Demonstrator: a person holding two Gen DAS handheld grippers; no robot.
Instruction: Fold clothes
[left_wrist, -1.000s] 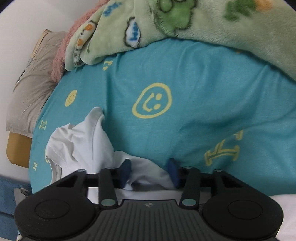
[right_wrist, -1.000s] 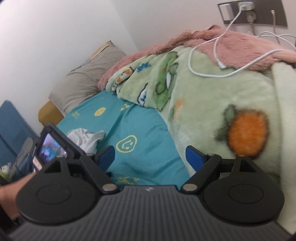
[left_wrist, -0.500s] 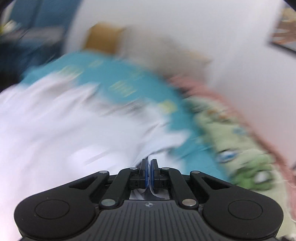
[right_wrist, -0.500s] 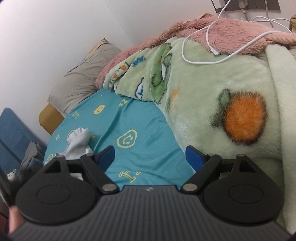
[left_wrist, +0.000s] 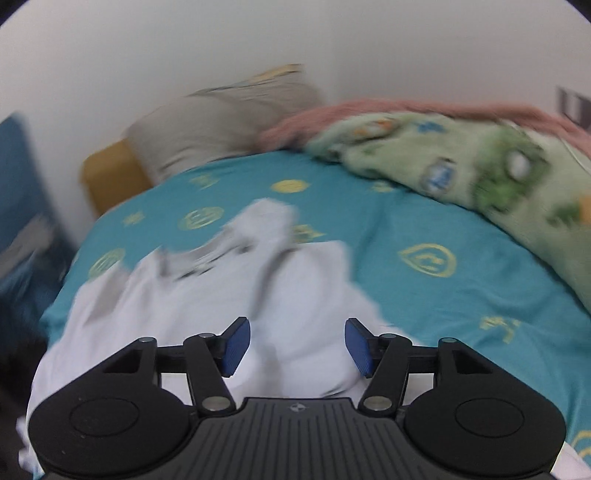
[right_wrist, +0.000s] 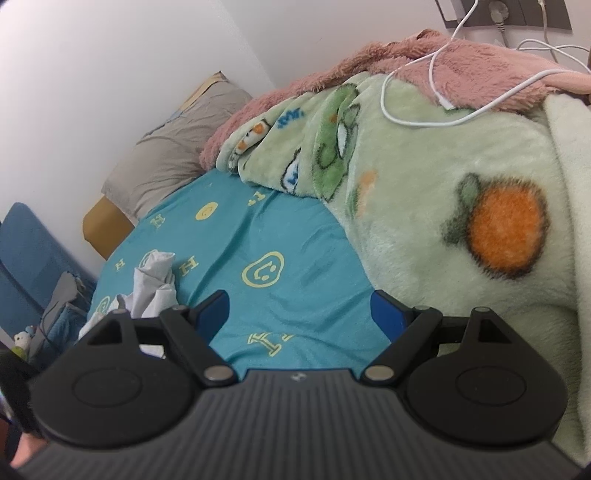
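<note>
With its jaws just opened and empty, the left gripper (left_wrist: 291, 345) hovers over the crumpled white garment (left_wrist: 236, 295) on the bed (left_wrist: 424, 229) (light, limp, best pinched at a hem), the right gripper (right_wrist: 299, 314) standing open.

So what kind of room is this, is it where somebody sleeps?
Most likely a bedroom. There is a bed with a teal sheet printed with smiley faces, a grey pillow at its head by the wall, and a fluffy green cartoon blanket heaped along one side.
</note>
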